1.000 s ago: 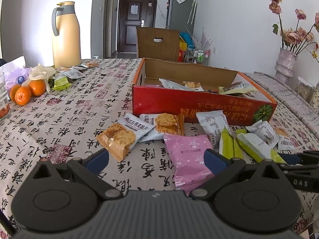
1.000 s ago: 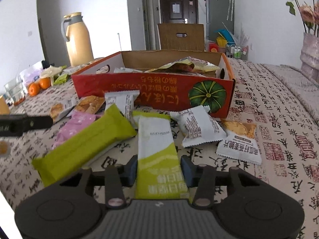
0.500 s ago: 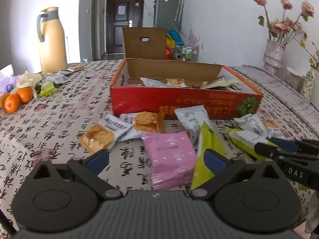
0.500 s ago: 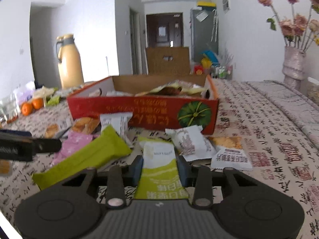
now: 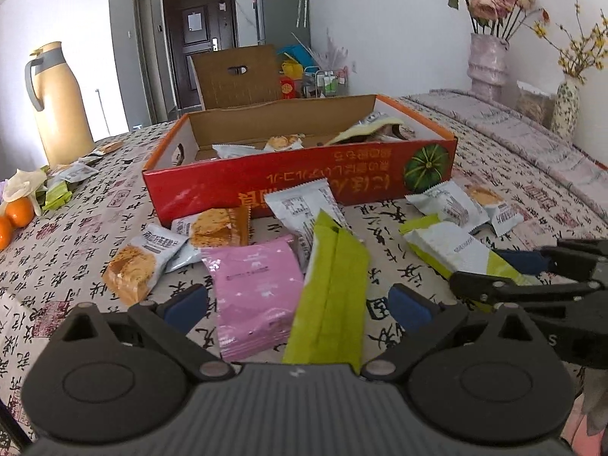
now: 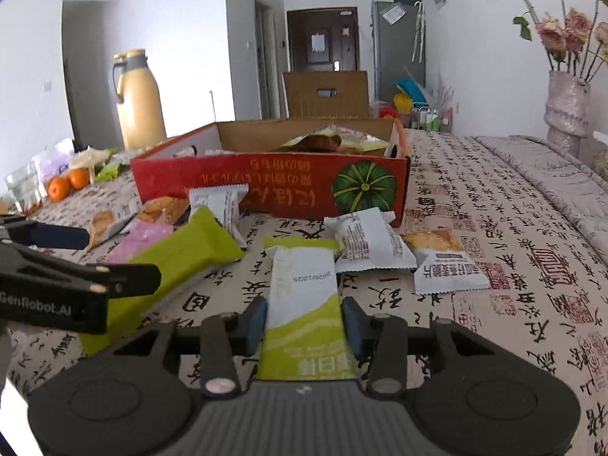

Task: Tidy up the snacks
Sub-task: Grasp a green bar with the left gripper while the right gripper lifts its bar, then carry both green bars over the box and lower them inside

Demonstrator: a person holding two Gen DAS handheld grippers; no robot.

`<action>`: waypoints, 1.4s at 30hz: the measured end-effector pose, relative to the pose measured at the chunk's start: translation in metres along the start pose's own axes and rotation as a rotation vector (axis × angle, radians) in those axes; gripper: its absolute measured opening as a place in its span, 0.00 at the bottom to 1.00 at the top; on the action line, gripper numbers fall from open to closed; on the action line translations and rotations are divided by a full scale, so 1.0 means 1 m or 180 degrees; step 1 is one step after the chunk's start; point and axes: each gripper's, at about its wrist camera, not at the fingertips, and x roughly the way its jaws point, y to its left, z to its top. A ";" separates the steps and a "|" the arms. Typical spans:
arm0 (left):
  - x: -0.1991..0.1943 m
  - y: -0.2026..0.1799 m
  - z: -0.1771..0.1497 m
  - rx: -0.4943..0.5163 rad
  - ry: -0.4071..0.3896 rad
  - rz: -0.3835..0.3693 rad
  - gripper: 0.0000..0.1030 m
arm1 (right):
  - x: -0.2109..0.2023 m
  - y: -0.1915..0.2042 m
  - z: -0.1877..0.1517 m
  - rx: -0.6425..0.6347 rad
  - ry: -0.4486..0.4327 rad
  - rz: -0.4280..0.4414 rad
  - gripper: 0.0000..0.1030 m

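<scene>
A table under a cloth (image 6: 494, 205) printed with black calligraphy fills both views. On it sits the red cardboard box (image 5: 304, 174), open-topped with a green pumpkin on its front, already holding several packets. At the far left stand a tall yellow thermos (image 5: 57, 106) and some oranges (image 6: 68, 184); a vase of dried roses (image 6: 566, 110) stands at the far right.

Loose snacks lie scattered in front of the box, blocking its near wall (no bare path to it): a long green bar (image 5: 330, 296), a pink packet (image 5: 254, 288), two biscuit packs (image 5: 212, 228) and white sachets (image 6: 364, 243).

The left gripper (image 5: 298, 306) has its jaws spread wide over the pink packet and the green bar, its pads clear of both. The right gripper (image 6: 304, 321) straddles the white-and-green wrapper (image 6: 304, 292), which lies flat on the cloth; its jaws are opening, narrow, pads just beside the wrapper's edges.
</scene>
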 end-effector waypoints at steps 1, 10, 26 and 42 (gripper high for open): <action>0.001 -0.002 0.000 0.0019 0.0010 0.0012 1.00 | 0.003 0.001 0.001 -0.0020 0.0021 0.0001 0.49; 0.004 -0.015 0.000 0.0217 0.0061 0.0090 0.91 | -0.004 0.001 -0.004 -0.0075 -0.0149 -0.0007 0.33; 0.011 -0.040 -0.005 0.0536 0.0100 0.0162 0.37 | -0.025 -0.018 -0.013 0.0200 -0.0371 0.0066 0.33; -0.021 -0.029 0.019 0.0343 -0.0228 0.0041 0.37 | -0.039 -0.011 0.000 0.0203 -0.0522 0.0004 0.33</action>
